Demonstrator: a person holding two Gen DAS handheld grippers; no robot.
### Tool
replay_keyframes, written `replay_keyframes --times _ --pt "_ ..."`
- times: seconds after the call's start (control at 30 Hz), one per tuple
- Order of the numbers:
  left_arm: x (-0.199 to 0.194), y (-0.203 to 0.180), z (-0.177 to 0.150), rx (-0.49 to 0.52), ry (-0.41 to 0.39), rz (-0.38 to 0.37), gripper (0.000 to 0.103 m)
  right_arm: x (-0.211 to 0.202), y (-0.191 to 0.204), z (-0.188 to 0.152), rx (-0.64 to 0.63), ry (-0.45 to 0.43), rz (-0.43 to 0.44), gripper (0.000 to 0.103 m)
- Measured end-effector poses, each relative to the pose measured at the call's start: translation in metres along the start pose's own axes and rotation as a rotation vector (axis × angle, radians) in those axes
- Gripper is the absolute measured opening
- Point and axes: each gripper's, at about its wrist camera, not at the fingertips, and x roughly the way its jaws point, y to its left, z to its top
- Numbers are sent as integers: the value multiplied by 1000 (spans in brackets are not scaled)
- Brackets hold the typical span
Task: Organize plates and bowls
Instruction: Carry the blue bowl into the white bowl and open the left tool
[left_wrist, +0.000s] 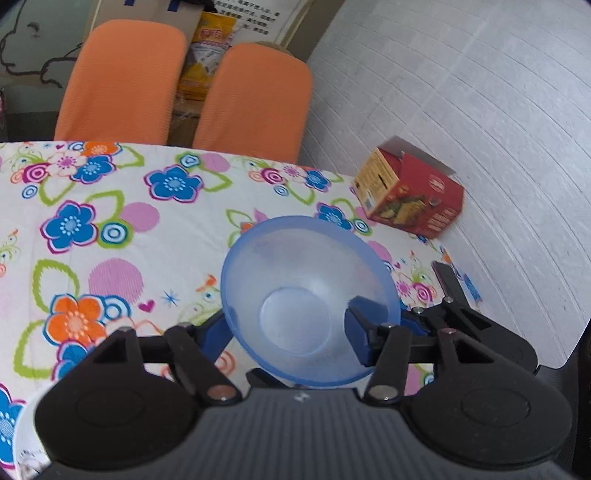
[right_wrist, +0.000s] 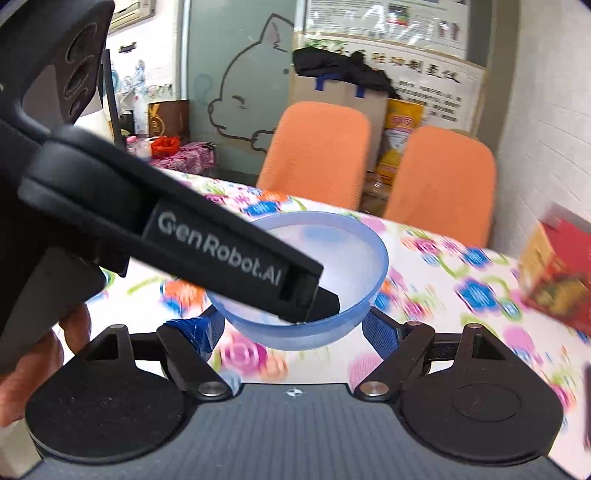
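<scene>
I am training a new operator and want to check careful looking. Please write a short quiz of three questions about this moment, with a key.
1. Multiple choice: where is one finger of the left claw?
A) around a plate
B) inside the blue bowl
C) on a cup
2. True or false: the red box lies on a chair seat.
3. How many orange chairs stand behind the table?

Key
1. B
2. False: the red box stands on the table.
3. Two
</scene>
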Motion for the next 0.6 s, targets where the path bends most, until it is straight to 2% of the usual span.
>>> replay_keyframes --times 0.13,0.27,0.37,0.5,0.6 --pt "8 -39 -39 66 33 -13 59 -20 -8 -30 65 34 -45 69" --pt "27 -59 -68 114 78 -7 59 -26 -17 -58 136 57 -70 69" --pt "41 -60 -77 109 109 -16 59 -22 -21 -72 163 60 -84 69" --pt "55 -57 -79 108 90 30 62 -18 -23 -85 165 52 -133 69" --pt "61 -48 -76 82 94 19 65 -15 -25 -94 163 62 -142 68"
